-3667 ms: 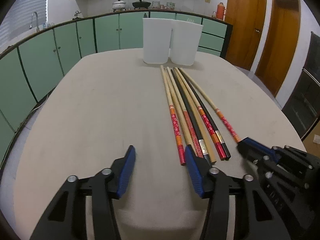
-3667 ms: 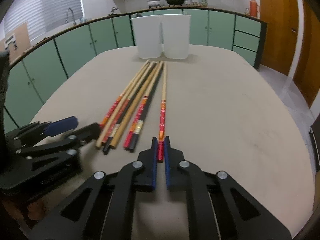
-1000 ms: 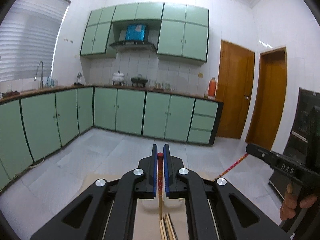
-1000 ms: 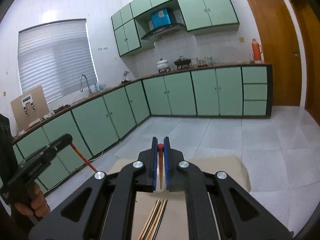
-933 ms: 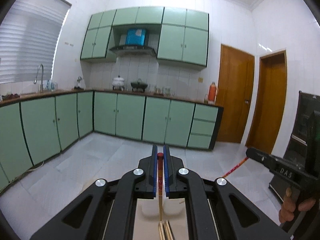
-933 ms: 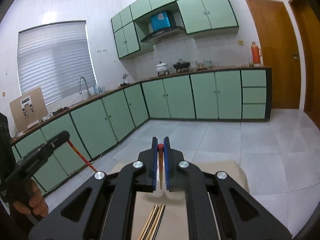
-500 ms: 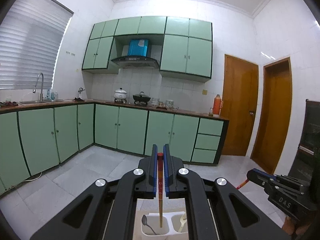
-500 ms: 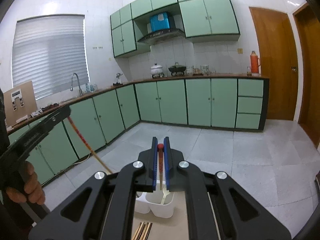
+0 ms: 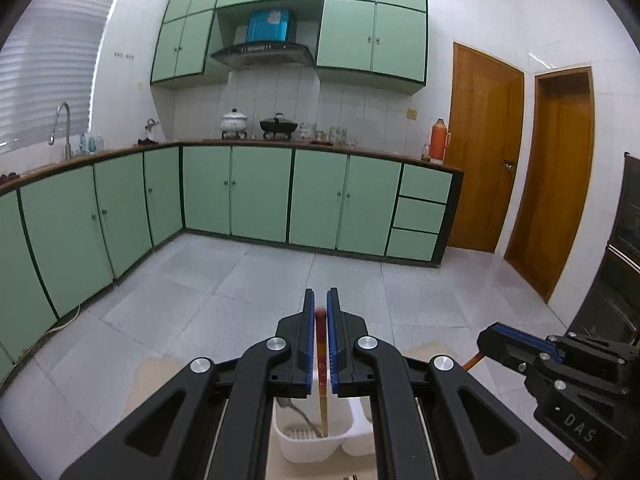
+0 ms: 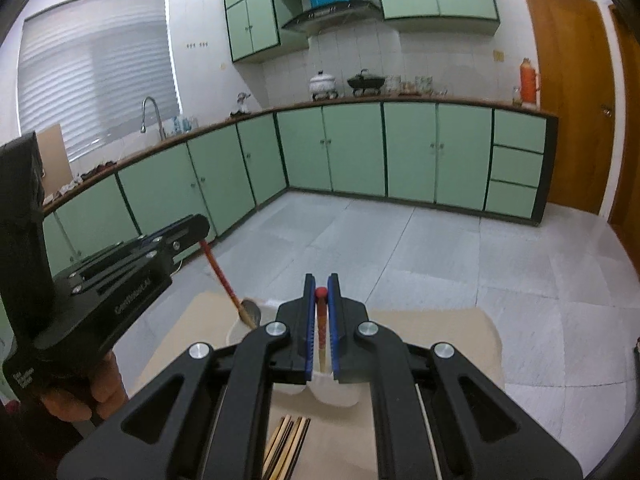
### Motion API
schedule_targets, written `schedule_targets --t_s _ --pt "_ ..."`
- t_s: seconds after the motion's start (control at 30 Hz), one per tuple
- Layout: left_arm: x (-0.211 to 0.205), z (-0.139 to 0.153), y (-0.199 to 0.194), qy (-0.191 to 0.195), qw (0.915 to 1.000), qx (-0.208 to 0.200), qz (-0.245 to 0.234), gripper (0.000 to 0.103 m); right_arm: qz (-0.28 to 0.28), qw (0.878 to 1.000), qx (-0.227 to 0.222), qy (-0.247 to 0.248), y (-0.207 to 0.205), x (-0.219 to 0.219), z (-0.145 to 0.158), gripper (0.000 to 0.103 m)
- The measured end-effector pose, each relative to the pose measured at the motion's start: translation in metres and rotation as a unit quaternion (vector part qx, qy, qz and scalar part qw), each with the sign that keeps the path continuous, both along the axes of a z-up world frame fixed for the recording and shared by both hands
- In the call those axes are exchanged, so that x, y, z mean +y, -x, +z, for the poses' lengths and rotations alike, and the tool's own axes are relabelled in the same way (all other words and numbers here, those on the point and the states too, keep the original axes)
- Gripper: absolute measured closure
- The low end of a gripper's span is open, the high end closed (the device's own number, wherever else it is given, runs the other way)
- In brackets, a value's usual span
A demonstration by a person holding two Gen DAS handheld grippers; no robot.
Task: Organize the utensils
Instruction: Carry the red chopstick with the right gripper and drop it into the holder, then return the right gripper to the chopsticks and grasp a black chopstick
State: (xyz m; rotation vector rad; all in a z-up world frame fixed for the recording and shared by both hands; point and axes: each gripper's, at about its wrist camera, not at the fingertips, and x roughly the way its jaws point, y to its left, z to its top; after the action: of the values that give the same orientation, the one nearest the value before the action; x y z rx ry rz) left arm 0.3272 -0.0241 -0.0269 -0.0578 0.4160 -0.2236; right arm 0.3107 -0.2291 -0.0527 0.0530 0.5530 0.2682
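Holding one chopstick in each gripper, I list what my two wrist cameras show.

Left gripper: clenched on a red-topped chopstick, which stands nearly upright between the blue pads. Its lower tip reaches down into the left compartment of the white utensil holder; whether it touches the bottom I cannot tell. A metal spoon leans in that same compartment, just beside the chopstick.

Right gripper: clenched on a second chopstick, red at the top and pale lower down, also nearly upright. Its lower end points down toward the holder, where the dividing wall hides which compartment it enters.

Table: beige top, bearing the holder near its far edge. A bundle of loose chopsticks lies flat on it, nearer to me than the holder.

Hand: seen from the right camera, wrapped around the left gripper's handle.

Background: green cabinets along the walls, grey tiled floor, two brown doors at right.
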Motion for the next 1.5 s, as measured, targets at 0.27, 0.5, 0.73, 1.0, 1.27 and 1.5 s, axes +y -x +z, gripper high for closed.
schedule_targets --t_s 0.27,0.5,0.73,1.0,1.27,1.5 --pt "0.025 0.01 0.032 0.019 0.9996 -0.012 0.015 0.062 -0.032 0.999 -0.035 -0.015 0.037 -0.014 0.005 0.064" --pt "0.038 0.003 0.098 0.013 0.9991 -0.024 0.033 0.04 -0.053 0.995 -0.078 -0.024 0.099 -0.028 -0.003 0.035" --pt "0.038 -0.052 0.153 -0.006 0.999 0.028 0.034 0.037 -0.066 0.996 -0.063 -0.01 0.158 -0.023 -0.053 0.021" --pt "0.032 -0.127 0.191 -0.045 0.9931 0.107 0.016 0.035 -0.042 0.999 0.018 0.016 0.202 0.005 -0.13 0.021" --pt "0.039 -0.168 0.219 -0.046 0.9926 0.105 0.04 0.035 -0.054 0.997 0.04 0.045 0.231 0.035 -0.187 0.039" --pt "0.047 -0.17 0.23 -0.035 0.9937 0.095 0.048 0.035 -0.049 0.995 0.055 0.065 0.234 0.047 -0.199 0.052"
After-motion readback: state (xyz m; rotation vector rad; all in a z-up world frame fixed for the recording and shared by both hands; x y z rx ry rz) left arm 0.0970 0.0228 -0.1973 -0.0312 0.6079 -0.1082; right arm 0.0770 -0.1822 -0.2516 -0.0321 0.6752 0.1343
